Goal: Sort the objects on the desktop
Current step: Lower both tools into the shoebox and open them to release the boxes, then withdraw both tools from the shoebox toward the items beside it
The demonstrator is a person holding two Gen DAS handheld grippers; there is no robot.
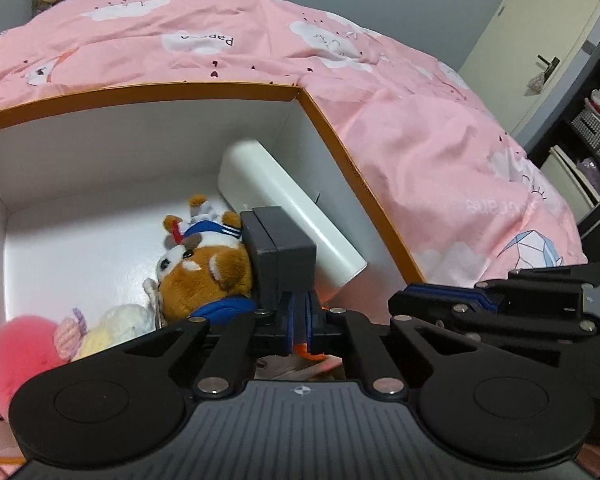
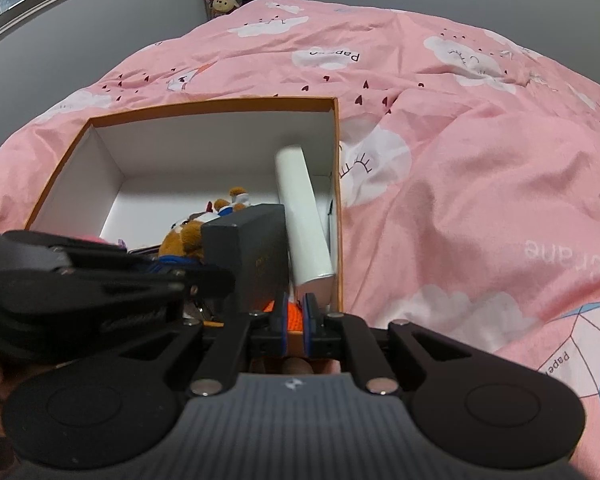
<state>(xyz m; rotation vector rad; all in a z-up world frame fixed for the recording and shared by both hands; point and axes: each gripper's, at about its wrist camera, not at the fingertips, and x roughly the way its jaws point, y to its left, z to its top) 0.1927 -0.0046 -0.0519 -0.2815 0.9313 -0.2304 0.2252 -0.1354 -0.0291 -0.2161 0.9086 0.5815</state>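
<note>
The right tongs [image 2: 295, 314] are closed on an orange knitted item [image 2: 291, 312] at the near wall of the orange-rimmed box [image 2: 220, 105]; inside stand a grey box [image 2: 252, 252], a leaning white tube [image 2: 302, 216] and a brown plush dog [image 2: 184, 236]; the box rests on a pink bed cover [image 2: 460, 180].

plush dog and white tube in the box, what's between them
A dark grey box stands between the plush dog and the white tube, clearest in the left wrist view.
</note>
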